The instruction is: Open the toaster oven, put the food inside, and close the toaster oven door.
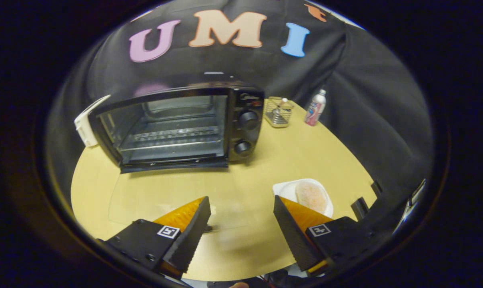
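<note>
One black toaster oven [177, 126] with its glass door folded down flat stands on the round yellow table [265, 160], well beyond the fingers. One pale round bun [311, 196] on a white plate [283, 189] lies just beyond the right finger. One hand-held gripper [241, 210], fingers spread wide apart, grasping nothing; a wire basket [278, 112] and a small bottle [315, 107] stand far beyond.

Toaster oven [177, 126] is black, w/ 2 round knobs on its right side. It sits at the back of the yellow surface [257, 168]. Its glass door [165, 200] is open and lies flat in front of the oven. Inside: a wire rack, nothing on it. The food [311, 196] is a round, pale bun on a white plate [283, 189], to the right of the oven & nearer than it.
</note>
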{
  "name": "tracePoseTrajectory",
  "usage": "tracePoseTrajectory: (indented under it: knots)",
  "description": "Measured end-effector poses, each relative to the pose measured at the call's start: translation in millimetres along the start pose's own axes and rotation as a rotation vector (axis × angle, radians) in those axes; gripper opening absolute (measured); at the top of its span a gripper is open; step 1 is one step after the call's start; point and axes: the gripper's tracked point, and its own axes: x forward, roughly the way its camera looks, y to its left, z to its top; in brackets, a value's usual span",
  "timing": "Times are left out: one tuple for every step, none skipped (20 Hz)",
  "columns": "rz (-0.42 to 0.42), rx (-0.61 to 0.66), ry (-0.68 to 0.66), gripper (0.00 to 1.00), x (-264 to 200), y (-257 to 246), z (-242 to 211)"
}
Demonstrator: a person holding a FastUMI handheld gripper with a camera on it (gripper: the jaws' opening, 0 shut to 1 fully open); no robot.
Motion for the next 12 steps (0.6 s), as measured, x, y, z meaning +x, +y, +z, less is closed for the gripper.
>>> tracePoseTrajectory:
  knots:
    - [-0.03,0.008,0.007,1.0,5,-16,2]
    - [-0.063,0.012,0.017,1.0,10,-33,2]
    - [-0.096,0.017,0.028,1.0,15,-49,2]
    - [-0.124,0.024,0.039,1.0,20,-66,1]
    - [-0.146,0.035,0.051,1.0,27,-80,0]
    - [-0.163,0.048,0.062,1.0,33,-92,-3]
    - [-0.173,0.062,0.072,1.0,40,-103,-4]
    - [-0.179,0.073,0.085,1.0,48,-111,-8]
    - [-0.179,0.078,0.099,1.0,54,-116,-13]
    - [-0.179,0.078,0.114,1.0,61,-121,-20]
    - [-0.184,0.076,0.133,1.0,67,-126,-26]
    - [-0.183,0.08,0.15,1.0,74,-129,-32]
